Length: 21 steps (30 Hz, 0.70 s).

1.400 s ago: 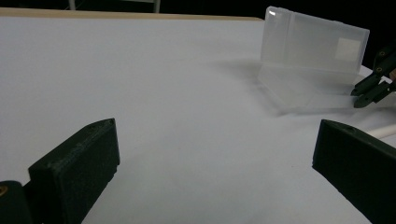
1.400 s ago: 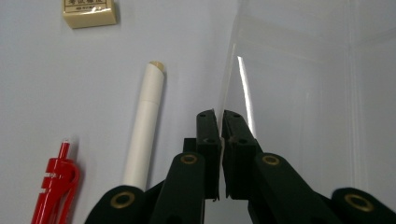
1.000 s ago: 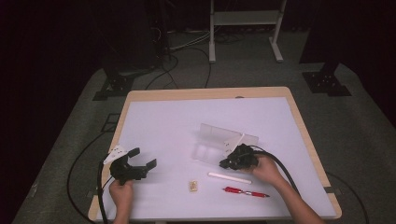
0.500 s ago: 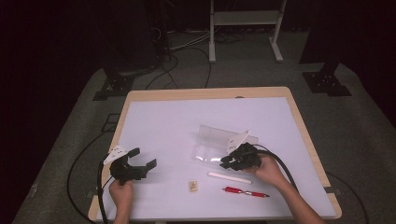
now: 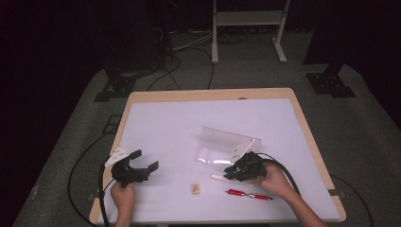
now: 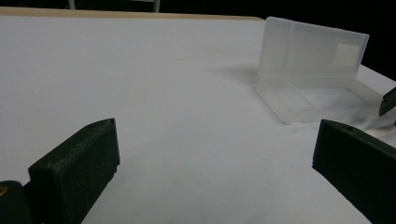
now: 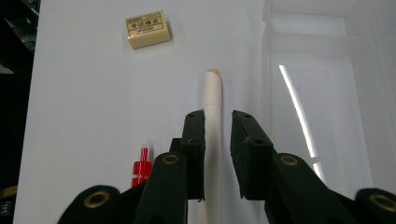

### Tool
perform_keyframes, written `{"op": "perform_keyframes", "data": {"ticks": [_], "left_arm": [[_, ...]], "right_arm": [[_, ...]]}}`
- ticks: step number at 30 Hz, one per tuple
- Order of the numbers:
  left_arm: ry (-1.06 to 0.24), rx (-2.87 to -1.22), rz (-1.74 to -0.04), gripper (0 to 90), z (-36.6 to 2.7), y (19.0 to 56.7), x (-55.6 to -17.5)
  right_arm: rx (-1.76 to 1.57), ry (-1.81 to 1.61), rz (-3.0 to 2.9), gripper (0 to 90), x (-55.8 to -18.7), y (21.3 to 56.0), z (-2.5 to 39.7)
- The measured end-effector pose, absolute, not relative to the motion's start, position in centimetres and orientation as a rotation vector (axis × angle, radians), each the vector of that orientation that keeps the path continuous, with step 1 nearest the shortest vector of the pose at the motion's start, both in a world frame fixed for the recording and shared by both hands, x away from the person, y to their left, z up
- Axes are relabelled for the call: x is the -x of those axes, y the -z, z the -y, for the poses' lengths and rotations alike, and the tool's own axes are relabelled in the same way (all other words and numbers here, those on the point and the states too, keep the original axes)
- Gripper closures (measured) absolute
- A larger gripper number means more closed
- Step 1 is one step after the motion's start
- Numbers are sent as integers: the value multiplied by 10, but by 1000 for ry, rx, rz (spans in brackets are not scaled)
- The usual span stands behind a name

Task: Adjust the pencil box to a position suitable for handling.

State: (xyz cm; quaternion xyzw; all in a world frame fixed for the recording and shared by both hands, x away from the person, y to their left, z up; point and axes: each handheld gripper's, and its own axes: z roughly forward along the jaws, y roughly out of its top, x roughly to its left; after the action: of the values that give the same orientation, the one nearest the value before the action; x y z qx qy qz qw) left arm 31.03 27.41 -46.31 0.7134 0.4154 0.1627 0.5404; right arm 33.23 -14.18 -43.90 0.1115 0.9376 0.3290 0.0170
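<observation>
White table top (image 5: 189, 123) — dark room

A clear plastic case (image 5: 227, 146) lies open on the white table, lid upright behind its tray; just beside it lies a white pen (image 7: 212, 121); a red pen (image 5: 248, 194) and a cream eraser (image 7: 147, 29) lie nearer the front edge.

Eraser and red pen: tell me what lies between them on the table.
In the high view, bare white tabletop lies between the eraser and the red pen. The white pen lies beyond that stretch, nearer the clear case.
</observation>
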Motion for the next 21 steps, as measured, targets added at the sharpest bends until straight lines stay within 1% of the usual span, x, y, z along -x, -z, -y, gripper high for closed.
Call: {"op": "perform_keyframes", "data": {"ticks": [18, 21], "left_arm": [[-385, -1694, -987, 0, -274, 463, -310], [-385, -1694, -987, 0, -274, 463, -310]], "right_arm": [[-351, -949, -2951, 743, -331, 455, 137], [-344, -936, -2953, 757, -330, 457, 136]]}}
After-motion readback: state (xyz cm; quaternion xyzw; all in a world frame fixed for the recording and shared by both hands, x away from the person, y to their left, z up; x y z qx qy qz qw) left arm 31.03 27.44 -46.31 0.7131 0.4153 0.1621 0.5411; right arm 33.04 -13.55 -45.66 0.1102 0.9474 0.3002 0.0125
